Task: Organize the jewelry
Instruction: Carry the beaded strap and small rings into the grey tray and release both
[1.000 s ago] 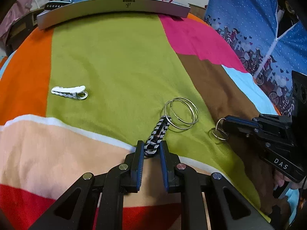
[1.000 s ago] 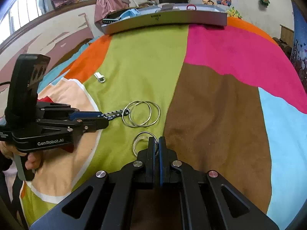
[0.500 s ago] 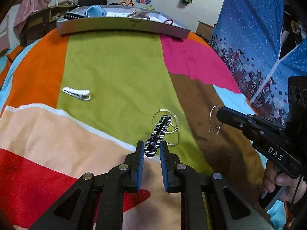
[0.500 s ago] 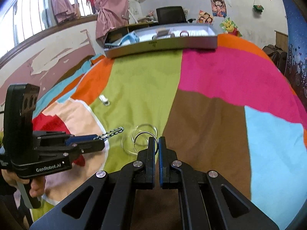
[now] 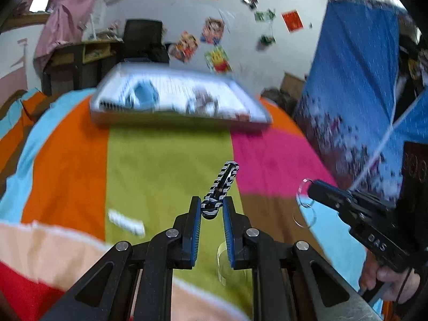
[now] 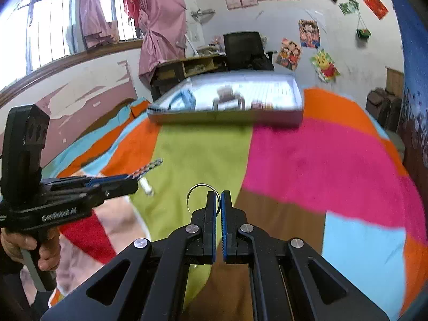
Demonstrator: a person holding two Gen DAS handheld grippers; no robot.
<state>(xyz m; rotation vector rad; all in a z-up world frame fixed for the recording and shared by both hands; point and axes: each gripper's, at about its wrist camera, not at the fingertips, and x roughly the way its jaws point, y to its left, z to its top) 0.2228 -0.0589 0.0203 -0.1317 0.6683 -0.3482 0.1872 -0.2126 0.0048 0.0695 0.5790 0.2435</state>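
The left gripper (image 5: 211, 208) pinches the near end of a black-and-white striped hair clip (image 5: 221, 187) between its blue-padded fingers (image 5: 196, 214), the clip jutting forward above the patchwork blanket (image 5: 165, 160). The right gripper (image 6: 218, 200) has its fingers pressed together on a thin metal ring (image 6: 199, 190), which stands up from the tips. A white hair clip (image 5: 126, 222) lies on the green patch, well apart from both. At the blanket's far edge sits a grey tray (image 6: 227, 117) holding blurred items, one of them light blue.
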